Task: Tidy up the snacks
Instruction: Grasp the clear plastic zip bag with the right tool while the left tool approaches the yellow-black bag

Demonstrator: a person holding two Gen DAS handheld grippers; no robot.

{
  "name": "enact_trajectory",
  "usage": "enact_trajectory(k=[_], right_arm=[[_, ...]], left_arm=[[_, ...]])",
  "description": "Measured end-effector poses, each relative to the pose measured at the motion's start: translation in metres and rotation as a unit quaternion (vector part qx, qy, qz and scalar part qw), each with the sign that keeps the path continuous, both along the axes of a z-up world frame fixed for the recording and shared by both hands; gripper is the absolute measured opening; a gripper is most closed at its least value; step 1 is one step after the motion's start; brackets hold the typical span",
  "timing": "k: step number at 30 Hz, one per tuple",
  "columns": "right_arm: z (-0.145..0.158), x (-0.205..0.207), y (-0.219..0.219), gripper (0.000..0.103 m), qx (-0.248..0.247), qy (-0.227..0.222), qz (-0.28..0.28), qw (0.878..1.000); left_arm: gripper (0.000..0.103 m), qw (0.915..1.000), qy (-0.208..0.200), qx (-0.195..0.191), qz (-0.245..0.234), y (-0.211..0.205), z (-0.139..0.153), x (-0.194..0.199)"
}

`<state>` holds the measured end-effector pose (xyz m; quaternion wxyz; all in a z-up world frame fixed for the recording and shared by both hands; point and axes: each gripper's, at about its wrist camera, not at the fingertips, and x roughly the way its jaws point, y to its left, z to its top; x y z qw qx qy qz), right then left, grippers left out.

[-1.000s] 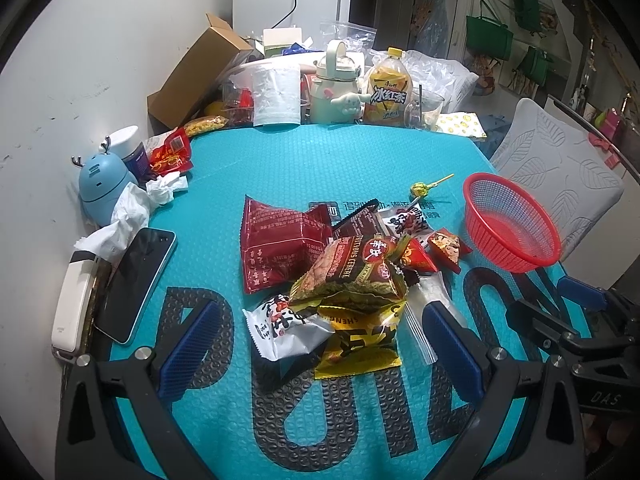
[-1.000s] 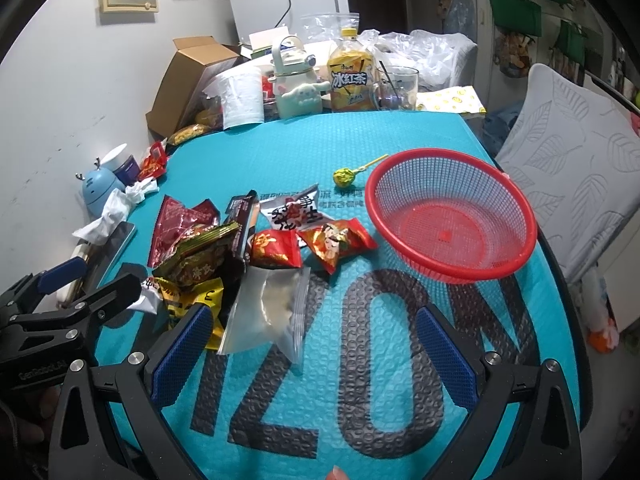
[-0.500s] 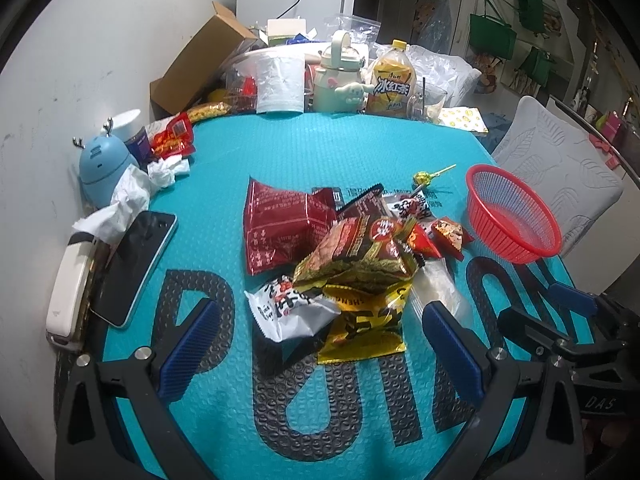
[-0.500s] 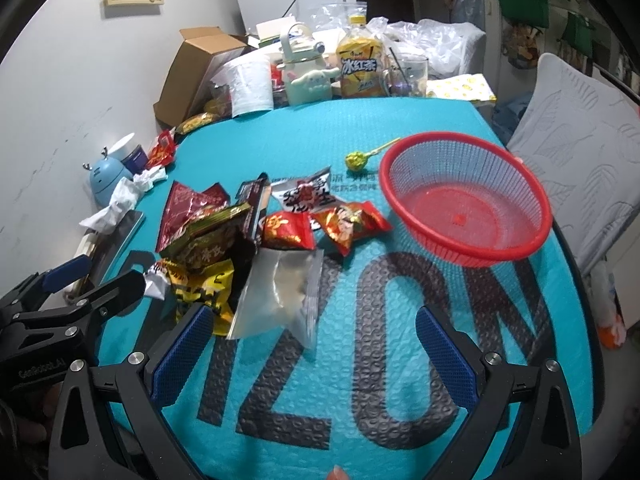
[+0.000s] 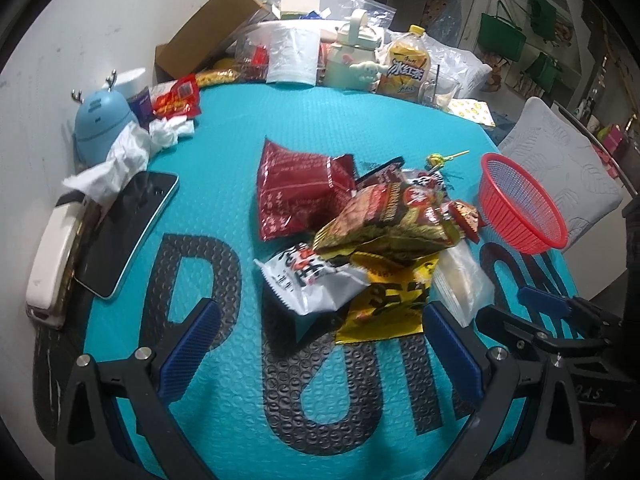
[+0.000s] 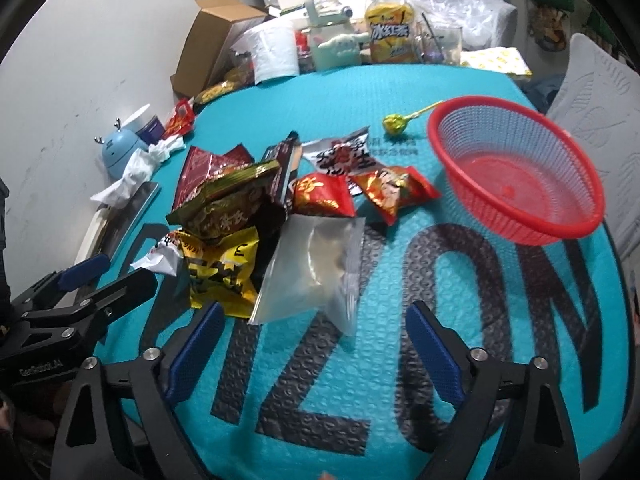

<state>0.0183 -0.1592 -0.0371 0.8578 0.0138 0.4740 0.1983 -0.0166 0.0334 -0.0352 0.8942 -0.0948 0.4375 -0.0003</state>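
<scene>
A pile of snack packets lies mid-table: a dark red bag [image 5: 298,194], a white packet [image 5: 310,278], a yellow packet [image 5: 386,302], a brown-green bag [image 5: 384,220] and a clear zip bag [image 6: 314,270]. Small red packets [image 6: 324,196] and a lollipop [image 6: 394,124] lie beyond. An empty red mesh basket [image 6: 516,172] stands to the right. My left gripper [image 5: 320,344] is open, just short of the white packet. My right gripper [image 6: 316,352] is open, just short of the clear zip bag. Both are empty.
On the teal mat [image 5: 224,420], a phone [image 5: 128,232], tissue [image 5: 120,156] and a blue deer gadget [image 5: 100,124] line the left wall. A cardboard box [image 5: 204,36], kettle [image 5: 352,56] and drink bottle [image 5: 406,68] crowd the back. A chair [image 6: 600,92] stands right.
Both grippers have moved forward toward the snack pile and tilted down slightly; the pile now looks nearer. Both stay open and nothing on the table has moved.
</scene>
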Motion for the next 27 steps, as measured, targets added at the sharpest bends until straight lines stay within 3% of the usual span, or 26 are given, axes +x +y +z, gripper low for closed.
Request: enact_trajectory(k=[14, 18, 22, 27], right_arm=[[-0.023, 0.036, 0.02, 0.081, -0.022, 0.023, 0.031, 0.999], [-0.034, 0.044, 0.022, 0.068, -0.023, 0.041, 0.039, 0.998], [-0.034, 0.045, 0.018, 0.053, -0.016, 0.03, 0.039, 0.999], [-0.026, 0.038, 0.004, 0.042, 0.001, 0.003, 0.038, 0.999]], left_arm=[[0.102, 0.9992, 0.023, -0.03, 0.015, 0.014, -0.018, 0.01], [0.102, 0.9992, 0.025, -0.027, 0.016, 0.011, -0.019, 0.012], [0.102, 0.9992, 0.024, -0.031, 0.009, 0.006, -0.018, 0.014], [0.099, 0.9988, 0.02, -0.042, -0.018, -0.008, -0.018, 0.015]])
